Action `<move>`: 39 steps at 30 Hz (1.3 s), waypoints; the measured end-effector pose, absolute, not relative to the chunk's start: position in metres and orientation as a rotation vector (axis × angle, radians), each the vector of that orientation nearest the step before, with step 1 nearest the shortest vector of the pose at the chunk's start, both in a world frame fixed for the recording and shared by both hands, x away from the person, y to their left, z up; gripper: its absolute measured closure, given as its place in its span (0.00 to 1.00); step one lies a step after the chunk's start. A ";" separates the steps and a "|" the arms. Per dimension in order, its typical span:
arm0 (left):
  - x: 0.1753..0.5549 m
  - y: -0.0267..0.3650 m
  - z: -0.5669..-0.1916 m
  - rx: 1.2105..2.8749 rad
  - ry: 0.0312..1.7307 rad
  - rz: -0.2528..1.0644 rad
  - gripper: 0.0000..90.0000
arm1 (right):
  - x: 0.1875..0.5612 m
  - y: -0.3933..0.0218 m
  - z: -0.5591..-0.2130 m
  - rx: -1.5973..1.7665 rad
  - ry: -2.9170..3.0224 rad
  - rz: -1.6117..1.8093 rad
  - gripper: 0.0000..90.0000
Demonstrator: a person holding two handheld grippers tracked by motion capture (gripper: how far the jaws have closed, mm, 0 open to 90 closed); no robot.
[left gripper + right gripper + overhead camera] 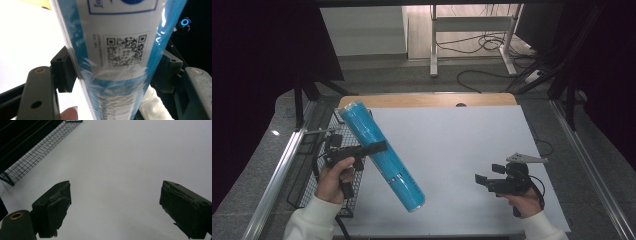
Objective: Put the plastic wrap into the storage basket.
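Left gripper [373, 148], at the left of the high view: clamped across a long blue tube [382, 156] wrapped in clear film, gripping it around mid-length. Tube tilted and raised off the white table top [452, 150], upper end toward the far left corner over the wire basket [324, 150], lower capped end toward the near middle. In the left gripper view, black pads [65, 72] pressed against both sides of the tube [117, 62], film wrinkled at the left pad, a QR code and fine print on the white label panel facing the camera, a fingertip at the bottom edge.

Right gripper [489, 174], at the right of the high view: held low over the table, well apart from the tube, grey three-cornered plate on top. In the right gripper view [115, 207], jaws spread wide, nothing between them, bare white surface [120, 165] beyond and the wire basket [35, 155] at upper left.
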State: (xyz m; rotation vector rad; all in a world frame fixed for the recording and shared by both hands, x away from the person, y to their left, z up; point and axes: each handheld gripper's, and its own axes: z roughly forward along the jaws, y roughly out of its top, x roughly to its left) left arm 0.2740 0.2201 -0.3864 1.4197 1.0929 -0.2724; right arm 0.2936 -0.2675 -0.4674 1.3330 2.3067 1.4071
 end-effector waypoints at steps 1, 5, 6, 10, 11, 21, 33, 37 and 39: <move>0.274 0.223 -0.384 1.423 1.096 -0.261 0.35 | 0.294 -0.267 -0.468 1.333 2.308 1.404 0.12; 0.276 0.242 -0.375 1.432 1.116 -0.203 0.35 | 0.294 -0.267 -0.468 1.336 2.312 1.393 0.12; 0.276 0.246 -0.373 1.435 1.121 -0.192 0.35 | 0.293 -0.267 -0.469 1.337 2.312 1.387 0.12; 0.277 0.265 -0.366 1.459 1.160 -0.151 0.35 | 0.293 -0.269 -0.470 1.332 2.315 1.378 0.12; 0.277 0.269 -0.364 1.468 1.168 -0.138 0.35 | 0.293 -0.269 -0.470 1.333 2.318 1.372 0.12; 0.270 0.312 -0.344 1.512 1.248 -0.022 0.35 | 0.294 -0.269 -0.473 1.337 2.319 1.356 0.12; 0.286 0.343 -0.349 1.552 1.351 0.059 0.35 | 0.294 -0.269 -0.475 1.345 2.326 1.338 0.12; 0.287 0.350 -0.349 1.544 1.357 0.045 0.35 | 0.295 -0.270 -0.477 1.357 2.321 1.339 0.12; 0.287 0.355 -0.346 1.550 1.353 0.052 0.35 | 0.295 -0.270 -0.477 1.364 2.323 1.335 0.12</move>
